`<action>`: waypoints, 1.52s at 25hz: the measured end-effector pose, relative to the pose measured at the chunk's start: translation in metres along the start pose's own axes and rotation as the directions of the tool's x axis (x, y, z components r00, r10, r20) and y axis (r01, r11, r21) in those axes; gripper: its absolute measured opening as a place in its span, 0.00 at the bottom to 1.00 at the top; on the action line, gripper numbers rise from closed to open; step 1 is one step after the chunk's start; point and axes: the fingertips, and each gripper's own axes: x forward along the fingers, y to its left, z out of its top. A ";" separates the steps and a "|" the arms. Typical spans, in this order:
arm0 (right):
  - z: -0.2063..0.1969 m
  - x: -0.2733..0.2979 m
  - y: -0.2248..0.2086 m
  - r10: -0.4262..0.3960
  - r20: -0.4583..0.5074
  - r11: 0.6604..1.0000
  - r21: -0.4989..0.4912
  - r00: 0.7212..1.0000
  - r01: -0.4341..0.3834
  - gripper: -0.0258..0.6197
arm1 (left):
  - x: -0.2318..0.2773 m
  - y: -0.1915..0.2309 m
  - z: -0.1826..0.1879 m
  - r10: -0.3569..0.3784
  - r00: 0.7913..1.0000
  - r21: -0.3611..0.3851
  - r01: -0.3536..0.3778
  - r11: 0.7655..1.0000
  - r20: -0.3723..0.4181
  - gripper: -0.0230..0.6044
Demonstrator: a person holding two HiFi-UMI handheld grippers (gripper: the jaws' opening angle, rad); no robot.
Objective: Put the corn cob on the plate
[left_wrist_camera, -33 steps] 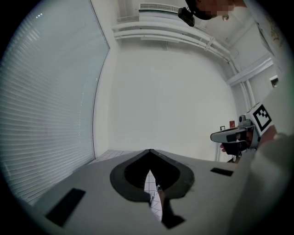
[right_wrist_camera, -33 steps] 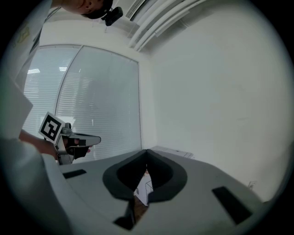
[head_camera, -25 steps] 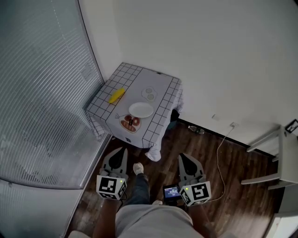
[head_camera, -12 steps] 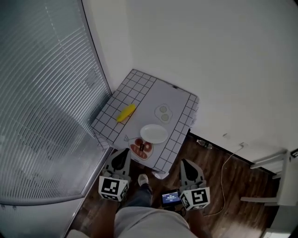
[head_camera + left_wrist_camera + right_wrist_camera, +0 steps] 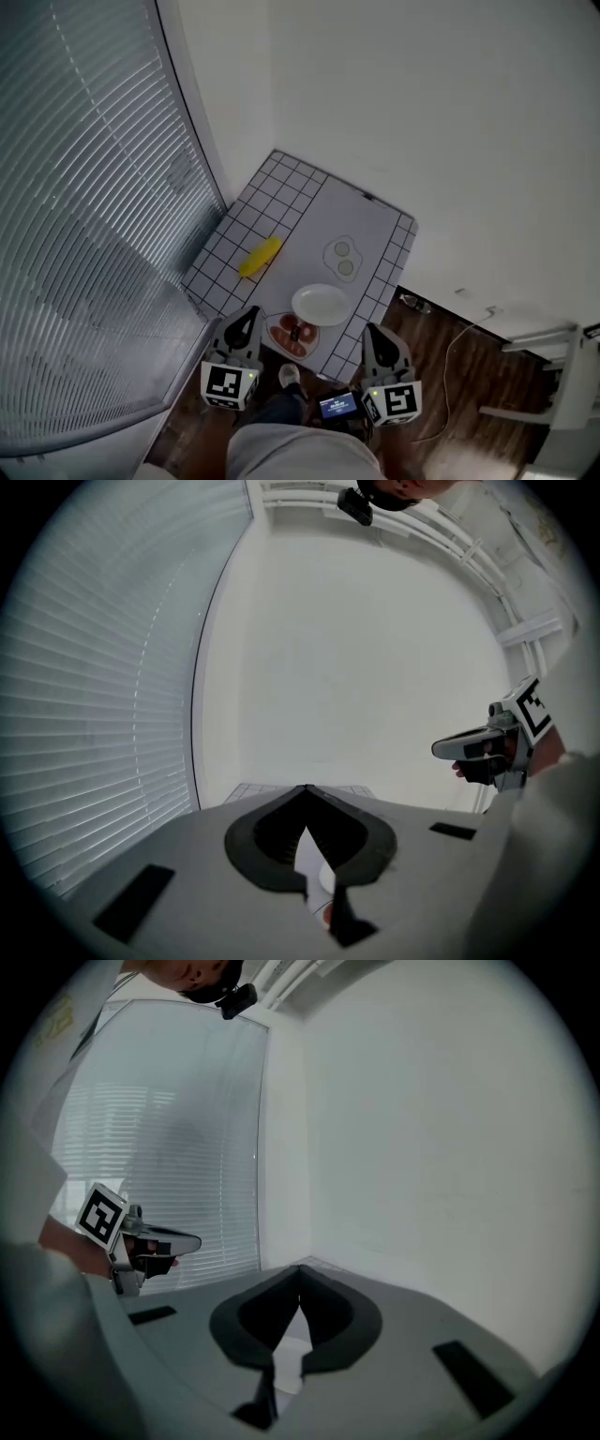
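The yellow corn cob (image 5: 260,256) lies on the left side of the small table (image 5: 291,202), which has a grid-pattern cloth. An empty white plate (image 5: 321,305) sits near the table's front edge, to the right of the cob and apart from it. My left gripper (image 5: 248,313) is shut and empty at the table's front edge, below the cob. My right gripper (image 5: 370,330) is also shut and empty, just right of the front corner. In the left gripper view the jaws (image 5: 307,790) meet at a point. The right gripper view shows the same (image 5: 300,1270).
A dish of red food (image 5: 294,337) sits at the table's front edge between the grippers. A print of two eggs (image 5: 343,260) marks the cloth. Window blinds (image 5: 84,234) run along the left, a white wall behind. A cable (image 5: 459,328) lies on the wood floor at the right.
The table has come closer and lower in the head view. Both grippers, side by side and still shut, have moved forward to its front edge.
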 end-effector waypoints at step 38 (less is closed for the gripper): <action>-0.109 0.126 -0.011 0.279 -0.166 0.958 -0.016 0.946 -0.285 0.05 | 0.084 0.066 -0.124 0.227 0.965 -0.011 -0.230 0.973 -0.129 0.05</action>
